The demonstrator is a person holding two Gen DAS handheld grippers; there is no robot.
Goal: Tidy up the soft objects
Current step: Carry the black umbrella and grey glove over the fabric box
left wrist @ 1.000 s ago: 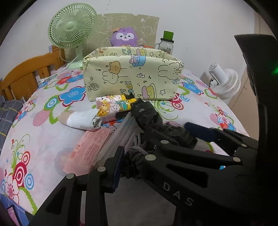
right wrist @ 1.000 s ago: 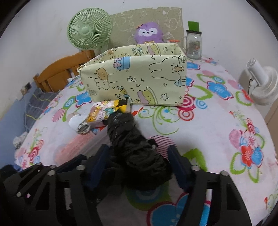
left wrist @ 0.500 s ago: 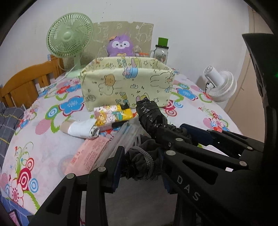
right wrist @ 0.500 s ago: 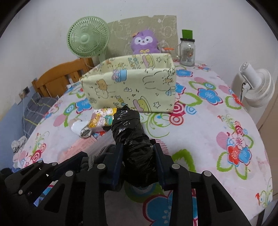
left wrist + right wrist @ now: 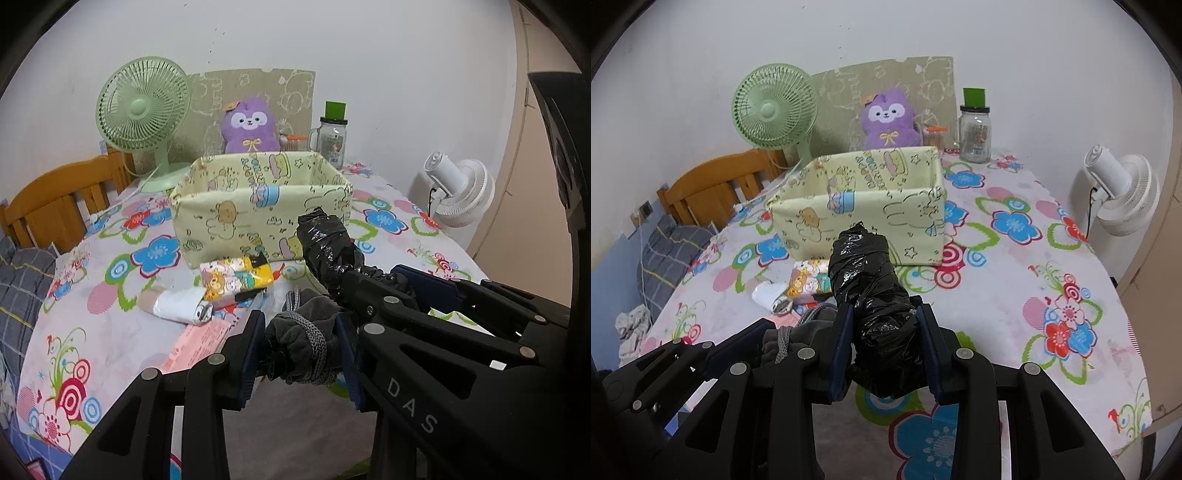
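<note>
My right gripper [image 5: 884, 328] is shut on a black plastic-wrapped roll [image 5: 868, 273], held above the table and pointing at the yellow cartoon fabric bin [image 5: 857, 210]. The roll also shows in the left wrist view [image 5: 325, 243]. My left gripper [image 5: 301, 349] is shut on a dark grey cloth bundle tied with cord [image 5: 304, 343], just left of the right gripper. The bin [image 5: 258, 210] stands open at mid-table. A cartoon-print packet [image 5: 236, 277], a white roll [image 5: 177, 308] and a pink packet [image 5: 195, 347] lie in front of it.
A green fan [image 5: 144, 110], a purple plush [image 5: 251, 125] and a glass jar [image 5: 332, 140] stand behind the bin. A white fan [image 5: 458, 192] is off the table's right edge. A wooden chair [image 5: 55, 199] is at the left.
Both grippers have risen and pulled back, lifting the black roll and the grey bundle off the table. The right gripper's jaws closed on the roll.
</note>
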